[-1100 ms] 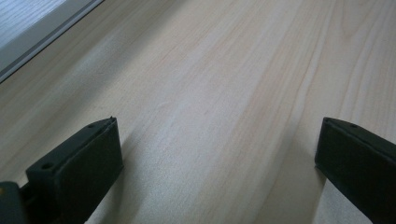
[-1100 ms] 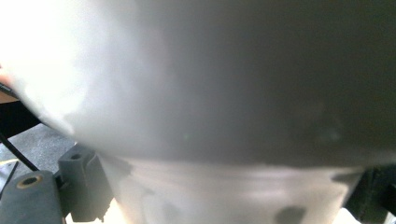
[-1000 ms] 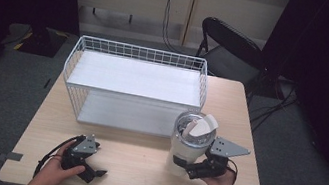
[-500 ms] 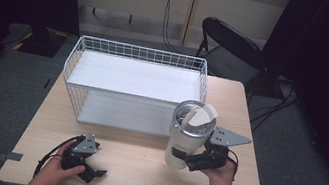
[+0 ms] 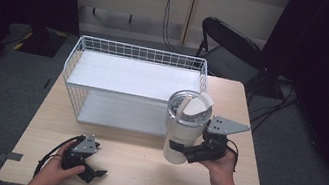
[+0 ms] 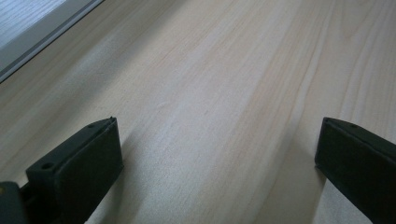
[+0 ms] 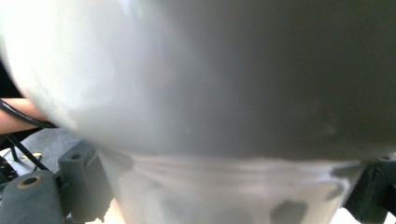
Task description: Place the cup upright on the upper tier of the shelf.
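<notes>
One white lidded tumbler (image 5: 182,128), upright in right tongs (image 5: 182,150).

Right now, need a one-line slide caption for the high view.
Right gripper holds a white tumbler beside the wire basket; left gripper rests open.

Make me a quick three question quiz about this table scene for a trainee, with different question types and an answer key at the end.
1. True or false: the right claw is clamped on the white tumbler.
2. Multiple choice: where is the left claw? A. inside the wire basket. B. low over the wooden table near its front edge, open. C. on the folding chair.
3. Fill in the missing word: in the high view, the tumbler overlaps the wire basket's front ______ corner.

Key
1. True; the right claw view shows the tumbler's body between the jaws.
2. B; the left claw view shows bare table between wide-apart jaws.
3. right
</notes>
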Demonstrator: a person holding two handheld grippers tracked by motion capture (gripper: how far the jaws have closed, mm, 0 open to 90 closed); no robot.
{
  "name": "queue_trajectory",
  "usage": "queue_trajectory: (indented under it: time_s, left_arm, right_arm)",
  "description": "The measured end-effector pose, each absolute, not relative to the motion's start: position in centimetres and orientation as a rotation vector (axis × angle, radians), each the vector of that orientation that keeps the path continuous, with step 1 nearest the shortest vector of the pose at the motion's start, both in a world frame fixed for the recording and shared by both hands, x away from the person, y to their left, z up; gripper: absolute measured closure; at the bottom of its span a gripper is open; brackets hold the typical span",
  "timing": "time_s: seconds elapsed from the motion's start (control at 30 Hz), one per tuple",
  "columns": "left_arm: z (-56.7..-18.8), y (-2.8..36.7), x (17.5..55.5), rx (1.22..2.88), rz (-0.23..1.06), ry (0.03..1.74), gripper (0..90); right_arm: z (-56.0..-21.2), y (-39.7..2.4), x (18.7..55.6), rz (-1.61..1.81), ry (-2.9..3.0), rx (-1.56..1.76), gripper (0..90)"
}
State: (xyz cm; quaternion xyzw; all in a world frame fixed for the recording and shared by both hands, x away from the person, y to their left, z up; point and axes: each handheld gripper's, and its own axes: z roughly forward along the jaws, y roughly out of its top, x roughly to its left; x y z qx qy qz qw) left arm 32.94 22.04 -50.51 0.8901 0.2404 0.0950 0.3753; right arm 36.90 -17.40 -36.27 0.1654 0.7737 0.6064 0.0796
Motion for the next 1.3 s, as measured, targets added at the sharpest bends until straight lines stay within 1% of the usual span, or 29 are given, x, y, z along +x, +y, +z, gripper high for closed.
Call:
queue_trajectory:
  time_s: [0.3, 1.3]
  left_arm:
    - [-50.5, 22.0, 33.0, 2.278, 0.242, 0.614, 0.0]
    - [-50.5, 22.0, 33.0, 2.278, 0.242, 0.614, 0.0]
  right_arm:
    - [-34.9, -17.1, 37.6, 1.816, 2.32, 0.499, 9.9]
    - [-28.3, -14.1, 39.7, 1.832, 2.349, 0.457, 9.9]
